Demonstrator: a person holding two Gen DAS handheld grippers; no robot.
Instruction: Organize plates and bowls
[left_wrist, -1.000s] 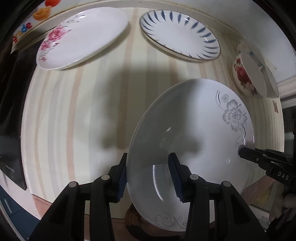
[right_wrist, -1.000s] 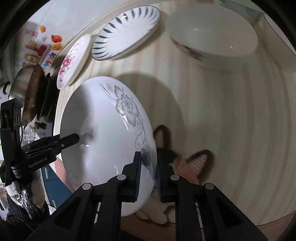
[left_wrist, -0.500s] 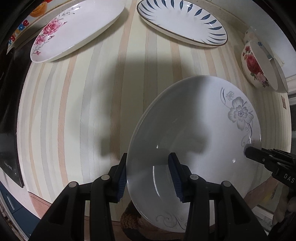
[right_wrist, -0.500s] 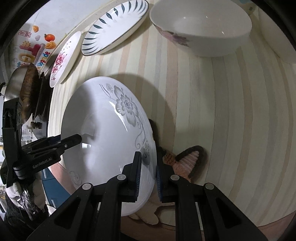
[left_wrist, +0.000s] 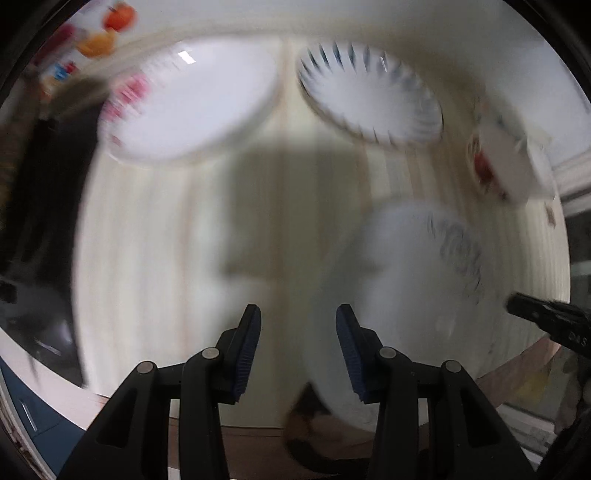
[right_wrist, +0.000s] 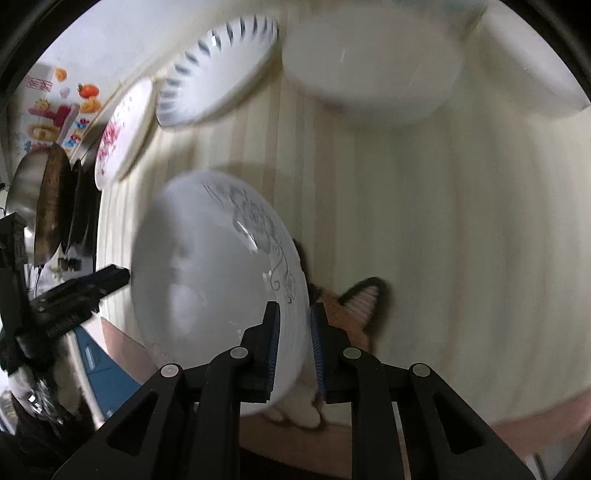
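Two grippers here, but only one has the plate (right_wrist: 218, 280). The right gripper (right_wrist: 292, 347) is clamped on the near rim of the grey-flower plate, rim sandwiched between its fingers (right_wrist: 271, 347), plate tilted up and stretching away to the left of them over the striped tabletop (right_wrist: 461, 221). In the left wrist view, the left gripper (left_wrist: 298, 349) has its fingers spread apart with nothing between them; the plate (left_wrist: 406, 291) sits just off to its right, past the right-hand finger, so it looks like it's not gripping anything. Both views are pretty smeared, so fine detail is a guess. Further back on the tabletop: a pink-flower plate (left_wrist: 192, 107), a blue-striped plate (left_wrist: 369, 99) beside it, and a bowl (right_wrist: 373, 70) off toward the right. My read is the held plate is heading for one of those back plates to stack, and since they lie ahead and left of the right gripper, that hand does the carrying. Single-rim grip on a tilted plate seems a bit slippy to me.
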